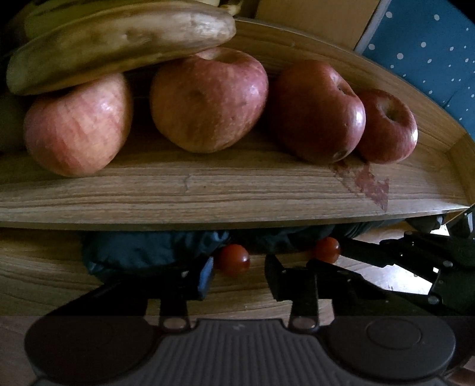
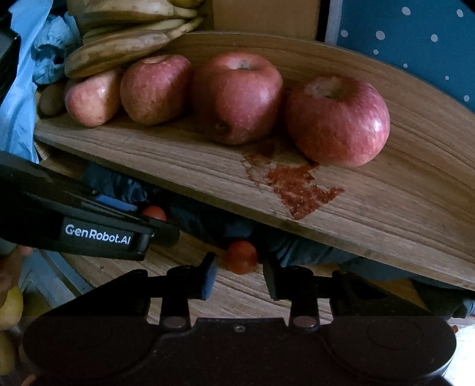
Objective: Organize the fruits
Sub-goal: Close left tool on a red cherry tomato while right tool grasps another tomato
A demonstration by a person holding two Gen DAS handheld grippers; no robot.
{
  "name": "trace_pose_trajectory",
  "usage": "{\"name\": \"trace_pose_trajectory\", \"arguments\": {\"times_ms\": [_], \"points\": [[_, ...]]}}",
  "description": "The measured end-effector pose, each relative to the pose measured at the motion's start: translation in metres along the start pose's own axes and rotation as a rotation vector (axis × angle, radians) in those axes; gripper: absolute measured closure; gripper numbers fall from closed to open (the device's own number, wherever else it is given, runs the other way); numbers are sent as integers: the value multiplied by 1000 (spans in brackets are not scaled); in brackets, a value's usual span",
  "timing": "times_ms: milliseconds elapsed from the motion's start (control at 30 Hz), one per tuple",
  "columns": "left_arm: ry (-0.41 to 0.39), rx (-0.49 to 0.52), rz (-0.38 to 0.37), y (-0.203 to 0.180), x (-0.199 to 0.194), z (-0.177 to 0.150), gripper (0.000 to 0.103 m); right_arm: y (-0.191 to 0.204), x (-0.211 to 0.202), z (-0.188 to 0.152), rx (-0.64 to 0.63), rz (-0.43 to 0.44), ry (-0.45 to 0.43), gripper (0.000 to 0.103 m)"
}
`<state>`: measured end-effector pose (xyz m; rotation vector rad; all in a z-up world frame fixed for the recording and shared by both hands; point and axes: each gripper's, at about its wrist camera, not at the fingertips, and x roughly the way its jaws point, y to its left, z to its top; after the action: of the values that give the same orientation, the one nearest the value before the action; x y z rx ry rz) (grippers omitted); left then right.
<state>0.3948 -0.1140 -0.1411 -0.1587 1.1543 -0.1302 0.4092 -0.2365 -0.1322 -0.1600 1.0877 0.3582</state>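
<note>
Two cherry tomatoes lie on the wooden table under the front rim of a wooden tray (image 1: 207, 193). One tomato (image 1: 233, 259) sits between my left gripper's (image 1: 239, 277) fingertips; it is against the blue left pad, with a gap to the right finger. The other tomato (image 2: 241, 256) lies between my right gripper's (image 2: 240, 277) fingertips with a gap on each side. Each gripper shows in the other's view: the right gripper (image 1: 329, 256) around its tomato (image 1: 326, 251), the left gripper (image 2: 148, 216) around its tomato (image 2: 154, 213). Both stand narrowly open.
The tray (image 2: 356, 222) holds several red apples (image 2: 237, 98) in a row and browned bananas (image 1: 118, 44) at the left, with a red stain (image 2: 299, 190) near its front. Dark cloth (image 1: 148, 249) lies beneath it. A cardboard box (image 1: 311, 20) and dotted blue fabric (image 1: 430, 59) stand behind.
</note>
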Motion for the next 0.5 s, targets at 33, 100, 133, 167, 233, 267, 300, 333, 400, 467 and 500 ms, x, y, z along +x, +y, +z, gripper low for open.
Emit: {"name": "trace_pose_trajectory", "arguments": {"times_ms": [33, 100, 133, 167, 233, 267, 300, 333, 400, 467, 500], "points": [[0, 0, 0, -1, 0, 0, 68, 0, 1, 1, 0, 0, 0, 69], [-2, -1, 1, -1, -1, -1, 69, 0, 0, 0, -2, 1, 2, 73], [-2, -2, -1, -1, -1, -1, 71, 0, -1, 0, -2, 2, 3, 73], [-2, -3, -5, 0, -2, -1, 73, 0, -1, 0, -3, 3, 3, 74], [-2, -5, -10, 2, -1, -2, 76, 1, 0, 1, -6, 5, 1, 75], [-3, -5, -12, 3, -1, -2, 77, 1, 0, 1, -8, 6, 1, 76], [-4, -4, -14, 3, -1, -2, 78, 2, -3, -1, -9, 7, 0, 78], [-3, -5, -15, 4, -1, -2, 78, 2, -2, -2, -9, 6, 0, 78], [-2, -7, -18, 4, -1, -2, 78, 2, -2, -1, -9, 6, 0, 78], [-4, -7, -21, 5, 0, -3, 79, 1, -2, -3, -14, 7, -2, 78], [-4, -7, -21, 6, 0, -4, 79, 2, -2, -3, -16, 8, -3, 78]]}}
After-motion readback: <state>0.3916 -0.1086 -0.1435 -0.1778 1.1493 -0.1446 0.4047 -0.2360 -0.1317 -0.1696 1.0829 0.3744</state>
